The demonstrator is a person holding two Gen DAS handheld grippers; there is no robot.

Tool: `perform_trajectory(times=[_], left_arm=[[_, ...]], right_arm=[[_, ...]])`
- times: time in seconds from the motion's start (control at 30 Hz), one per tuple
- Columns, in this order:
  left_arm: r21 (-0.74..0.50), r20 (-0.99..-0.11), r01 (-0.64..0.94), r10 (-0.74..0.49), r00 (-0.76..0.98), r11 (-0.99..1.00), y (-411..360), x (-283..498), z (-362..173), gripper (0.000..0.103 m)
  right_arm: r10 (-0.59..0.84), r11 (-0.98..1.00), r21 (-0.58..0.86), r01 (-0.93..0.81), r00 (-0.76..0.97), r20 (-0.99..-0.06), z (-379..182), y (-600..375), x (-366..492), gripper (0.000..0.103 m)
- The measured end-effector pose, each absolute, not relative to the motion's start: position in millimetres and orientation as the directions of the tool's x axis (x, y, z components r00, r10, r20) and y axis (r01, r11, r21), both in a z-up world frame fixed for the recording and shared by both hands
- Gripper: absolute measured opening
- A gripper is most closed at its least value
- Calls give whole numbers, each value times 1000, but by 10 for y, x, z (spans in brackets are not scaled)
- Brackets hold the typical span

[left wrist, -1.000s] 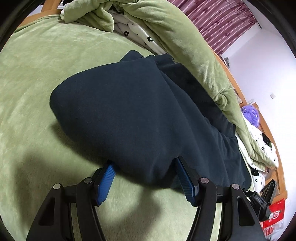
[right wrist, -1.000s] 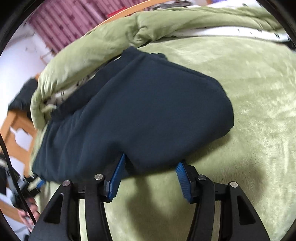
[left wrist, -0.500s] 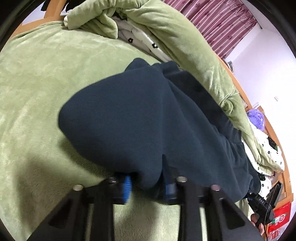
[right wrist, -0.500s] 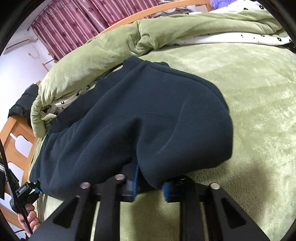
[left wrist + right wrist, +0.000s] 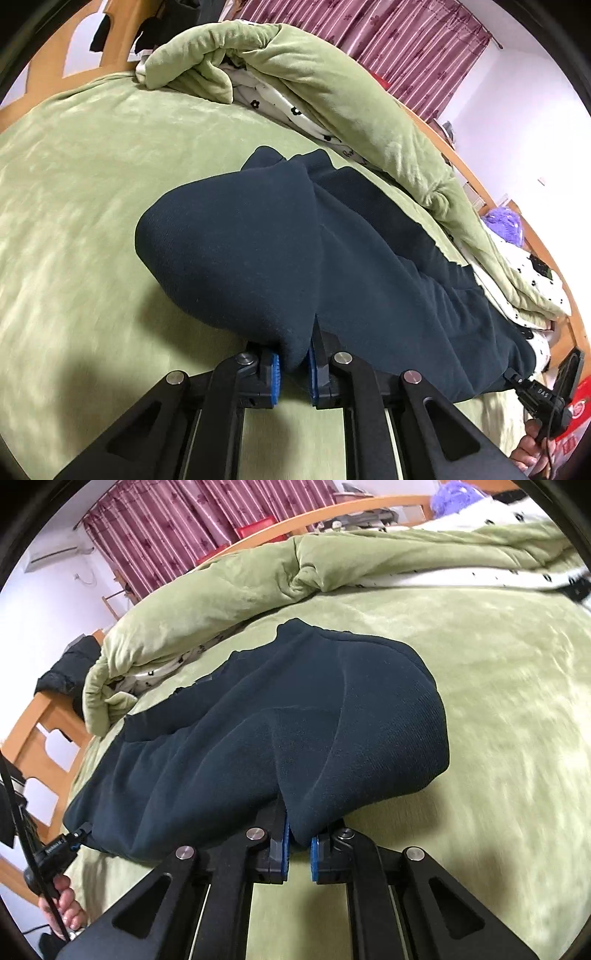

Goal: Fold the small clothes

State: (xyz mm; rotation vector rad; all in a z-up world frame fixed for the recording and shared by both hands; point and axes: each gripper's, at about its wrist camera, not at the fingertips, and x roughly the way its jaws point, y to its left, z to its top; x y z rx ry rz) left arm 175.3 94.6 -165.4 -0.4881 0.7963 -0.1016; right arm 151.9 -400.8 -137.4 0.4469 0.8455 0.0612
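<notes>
A dark navy garment [image 5: 258, 243] lies on a green bed cover [image 5: 74, 206], folded over on itself; it also shows in the right wrist view [image 5: 332, 716]. My left gripper [image 5: 293, 365] is shut on the near edge of the garment, which is pinched between the blue pads [image 5: 275, 376]. My right gripper [image 5: 297, 849] is shut on the near edge at the garment's other end and lifts it slightly. The rest of the garment stretches away toward the green quilt.
A bunched green quilt [image 5: 332, 88] with a white flowered lining [image 5: 280, 103] lies along the far side of the bed, also in the right wrist view [image 5: 229, 590]. A wooden bed frame [image 5: 44, 731] and maroon curtains [image 5: 177, 528] stand beyond. A purple plush item [image 5: 504, 225] sits far right.
Both grippers have closed on the garment's near edge, from open a second ago. Both have since risen, lifting the edge, and the views tilted up toward the quilt and curtains.
</notes>
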Motion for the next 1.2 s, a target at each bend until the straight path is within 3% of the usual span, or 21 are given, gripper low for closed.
perform_trajectory(times=[0.33,0.47,0.57,0.63,0.77,1.1,1.2], left_arm=[[-441,-674,-44,-299,676,896,888,925,-1627,12],[-393,-721,-45,-277,635,918,843,825,-1665,16],[-380,-734,-51,-267,625,924,866,747,-1642,25],[-382,-726,-37,-275,630,924,863,647,-1605,39],[-340,-694,-2,-250,675,940,783,450,-1468,47],[-309,-650,11,-219,728,951,654,623,-1135,52],[-307,-652,-3,-208,729,952,654,811,-1112,52]], right_arm=[[226,920,380,99,659,-718,-1339,-4122,555,8],[179,938,326,120,638,-749,-1391,-4134,336,10],[175,943,315,111,640,-748,-1314,-4156,175,16],[158,948,300,105,662,-732,-1240,-4191,22,16],[125,946,302,117,728,-674,-1055,-4310,-301,20],[118,963,257,76,741,-661,-784,-4156,-30,21],[107,975,218,49,753,-649,-688,-4013,231,28]])
